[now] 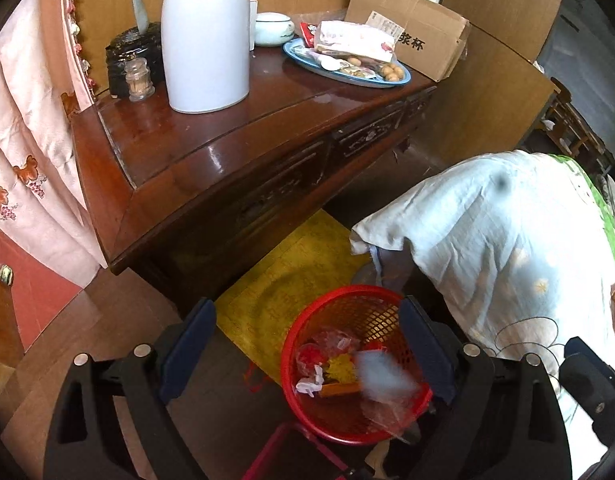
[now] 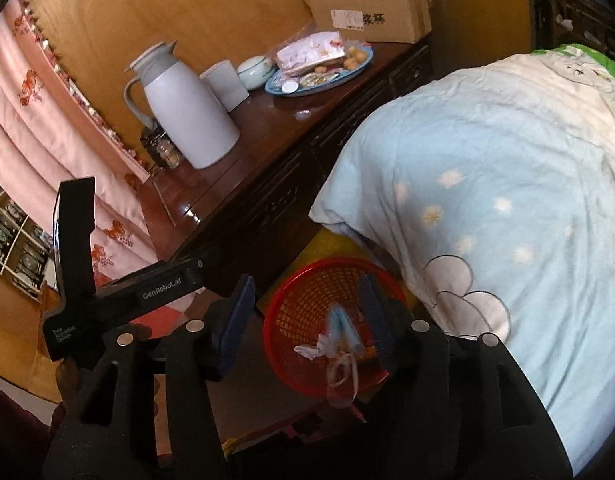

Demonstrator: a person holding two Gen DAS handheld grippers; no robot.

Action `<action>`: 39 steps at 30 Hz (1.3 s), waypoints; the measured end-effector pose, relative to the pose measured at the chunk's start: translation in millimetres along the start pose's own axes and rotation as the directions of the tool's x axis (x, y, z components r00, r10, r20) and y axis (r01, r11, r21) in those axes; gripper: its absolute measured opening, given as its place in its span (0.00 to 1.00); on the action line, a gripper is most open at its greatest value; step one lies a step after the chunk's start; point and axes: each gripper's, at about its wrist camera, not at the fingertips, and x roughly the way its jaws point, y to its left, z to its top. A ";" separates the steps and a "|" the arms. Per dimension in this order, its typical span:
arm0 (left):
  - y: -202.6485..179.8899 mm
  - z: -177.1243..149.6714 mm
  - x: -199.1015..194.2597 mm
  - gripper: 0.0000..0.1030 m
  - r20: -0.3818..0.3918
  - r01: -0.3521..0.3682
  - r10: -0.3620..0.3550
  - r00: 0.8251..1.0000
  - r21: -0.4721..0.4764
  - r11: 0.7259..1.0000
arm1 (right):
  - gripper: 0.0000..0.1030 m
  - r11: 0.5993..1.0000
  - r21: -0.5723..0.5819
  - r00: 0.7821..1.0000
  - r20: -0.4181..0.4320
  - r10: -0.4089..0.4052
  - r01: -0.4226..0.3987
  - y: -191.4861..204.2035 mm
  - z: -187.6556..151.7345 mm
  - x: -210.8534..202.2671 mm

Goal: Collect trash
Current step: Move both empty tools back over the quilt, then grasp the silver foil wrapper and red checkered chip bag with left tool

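Note:
A red mesh basket (image 1: pixel 347 290) (image 2: pixel 297 312) stands on the floor between the desk and the bed. It holds wrappers, tissue and yellow scraps. My left gripper (image 1: pixel 307 312) hangs open above it with nothing between its blue pads. In the right wrist view its black body (image 2: pixel 147 290) shows at the left. My right gripper (image 2: pixel 307 284) is open over the basket. A light blue face mask (image 2: pixel 341 330) with white ear loops hangs blurred between its jaws, close to the right finger (image 2: pixel 373 304), and no pad presses on it. A pale blurred piece (image 1: pixel 381 374) shows over the basket in the left wrist view.
A dark wooden desk (image 1: pixel 227 152) carries a white thermos jug (image 1: pixel 205 36), a blue plate (image 1: pixel 399 79) of snacks and a cardboard box (image 1: pixel 411 28). A bed with a light blue quilt (image 2: pixel 487 200) lies on the right. Pink curtain (image 1: pixel 23 168) on the left, yellow mat (image 1: pixel 275 280) under the basket.

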 end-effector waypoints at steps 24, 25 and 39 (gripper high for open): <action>-95.0 -51.3 -38.0 0.91 0.150 0.043 -0.106 0.983 0.371 0.927 | 0.72 0.906 0.367 0.910 0.266 -0.319 0.211 -135.2 -70.2 -151.8; -105.1 -56.1 -35.8 0.92 0.133 0.063 -0.125 0.983 0.399 0.915 | 0.72 0.886 0.407 0.901 0.262 -0.345 0.221 -151.4 -75.5 -158.7; -349.9 -66.5 -27.2 0.93 -0.146 0.395 -0.407 0.902 0.664 0.635 | 0.72 0.545 0.697 0.672 0.121 -0.730 0.467 -313.7 -128.2 -230.5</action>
